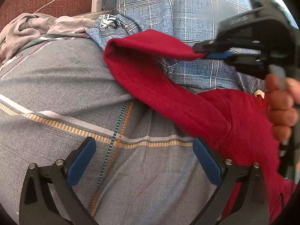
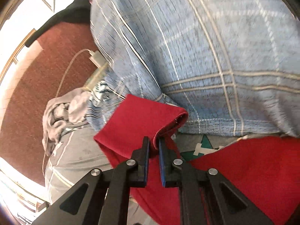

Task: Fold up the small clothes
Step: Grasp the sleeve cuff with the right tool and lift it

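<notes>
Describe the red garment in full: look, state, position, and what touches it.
The red garment is a soft, fleecy-looking knit in solid deep red, with a long sleeve ending in a stitched cuff. Its body lies crumpled on the grey striped bedding. The sleeve is lifted and doubled back over the blue plaid cloth, its cuff pinched in the shut right gripper. The open left gripper holds nothing.

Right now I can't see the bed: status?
Right gripper shut on red garment cuff, lifted. Left gripper open, empty. Nothing blocking.

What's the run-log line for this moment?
right gripper: shut on red garment sleeve end, lifted | left gripper: open, holding nothing, over grey bedsheet | fold: not done
</notes>
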A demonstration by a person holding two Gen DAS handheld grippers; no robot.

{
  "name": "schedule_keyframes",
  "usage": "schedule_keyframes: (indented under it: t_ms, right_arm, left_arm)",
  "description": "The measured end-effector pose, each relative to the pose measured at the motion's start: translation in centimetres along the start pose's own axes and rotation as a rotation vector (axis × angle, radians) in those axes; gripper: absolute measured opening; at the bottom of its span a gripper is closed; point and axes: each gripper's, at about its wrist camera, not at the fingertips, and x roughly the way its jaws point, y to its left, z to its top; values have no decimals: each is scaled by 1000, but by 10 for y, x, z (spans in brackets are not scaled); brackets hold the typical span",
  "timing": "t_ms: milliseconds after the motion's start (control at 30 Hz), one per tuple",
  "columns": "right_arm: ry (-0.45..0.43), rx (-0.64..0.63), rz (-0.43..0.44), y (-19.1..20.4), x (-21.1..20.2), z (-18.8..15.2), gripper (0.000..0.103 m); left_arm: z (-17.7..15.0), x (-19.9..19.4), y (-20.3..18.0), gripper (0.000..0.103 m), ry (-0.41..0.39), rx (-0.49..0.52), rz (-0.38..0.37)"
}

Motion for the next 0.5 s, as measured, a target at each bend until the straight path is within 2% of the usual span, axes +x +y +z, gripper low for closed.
schedule_keyframes:
  t_ms: [500]
  right_arm:
    - [-69,-44,-65,15,-67,-6,8]
  left_arm:
    - [-1,-1,2,103,-3,0,2]
